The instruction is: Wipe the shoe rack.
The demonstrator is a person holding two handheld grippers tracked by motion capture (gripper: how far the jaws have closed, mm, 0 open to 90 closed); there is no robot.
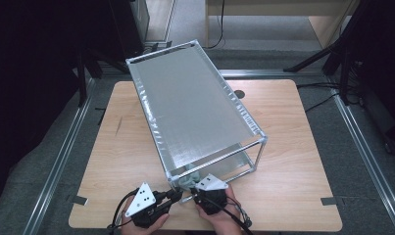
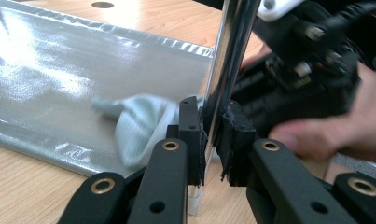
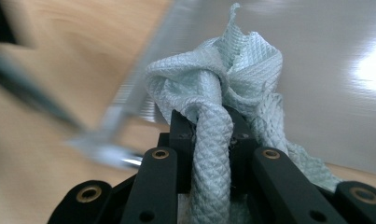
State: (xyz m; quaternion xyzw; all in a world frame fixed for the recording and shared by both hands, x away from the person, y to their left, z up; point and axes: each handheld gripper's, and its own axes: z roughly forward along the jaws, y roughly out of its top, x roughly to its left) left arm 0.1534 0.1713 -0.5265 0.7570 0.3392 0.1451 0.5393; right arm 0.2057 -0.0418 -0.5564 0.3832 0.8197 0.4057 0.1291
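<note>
- Wooden table [image 1: 283, 147] carrying a tall metal-framed rack [image 1: 195, 105] with silver fabric shelves, long axis running away from the person and slanting left, near end open toward both hands
- Lower shelf [image 2: 59, 70] lying flat just above the tabletop, glossy and glaring
- Left gripper [image 1: 178, 196] clamped on the near corner post [image 2: 230, 70] of the frame, jaws almost fully closed with the chrome tube pinched between the pads, apparently steadying the rack
- Right gripper [image 1: 197, 192] just beside it at the same corner, nearer to the shelf opening, jaws squeezed tight on a pale green cloth [image 3: 223, 93] bunched into a twisted roll
- Cloth sitting at the near edge of the lower shelf, right beside the post; shelf stretching onward ahead of the right gripper, so a wipe would probably run along that long axis into the rack
- Hard to judge: whether the cloth presses on the shelf or hangs just above it; right gripper view smeared by blur at the left; far part of the lower shelf hidden under the upper one
</note>
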